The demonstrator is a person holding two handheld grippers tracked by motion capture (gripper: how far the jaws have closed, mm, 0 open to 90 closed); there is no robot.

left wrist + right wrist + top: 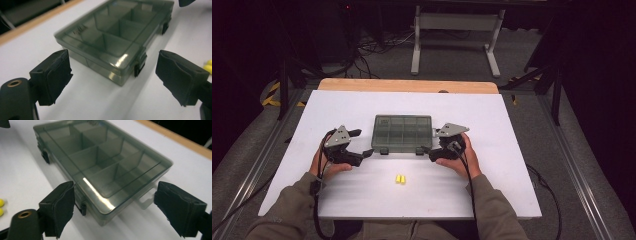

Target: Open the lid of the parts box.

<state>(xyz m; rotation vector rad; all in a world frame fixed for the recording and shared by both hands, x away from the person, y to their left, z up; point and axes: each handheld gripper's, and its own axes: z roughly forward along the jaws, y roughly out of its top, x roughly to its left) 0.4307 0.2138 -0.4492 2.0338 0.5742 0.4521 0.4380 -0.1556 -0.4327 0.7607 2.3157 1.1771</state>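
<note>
A smoky see-through compartment box (402,132) lies with its lid down in the middle of the white table (492,190). Two black latches (139,66) sit on its near edge. My left gripper (362,143) is at the box's near left corner and stands open. That corner (120,75) lies ahead, between the pads (53,77), without touching them. My right gripper (430,143) is at the near right corner, also open, its pads (178,207) on either side of the corner (105,212) and clear of it. Two small yellow pieces (400,179) lie in front of the box.
The table's far edge is a wooden strip (407,85). Beyond it are a white frame (457,37) and cables on the floor. Metal rails (572,175) run along both sides. White surface stretches left, right and in front of the box.
</note>
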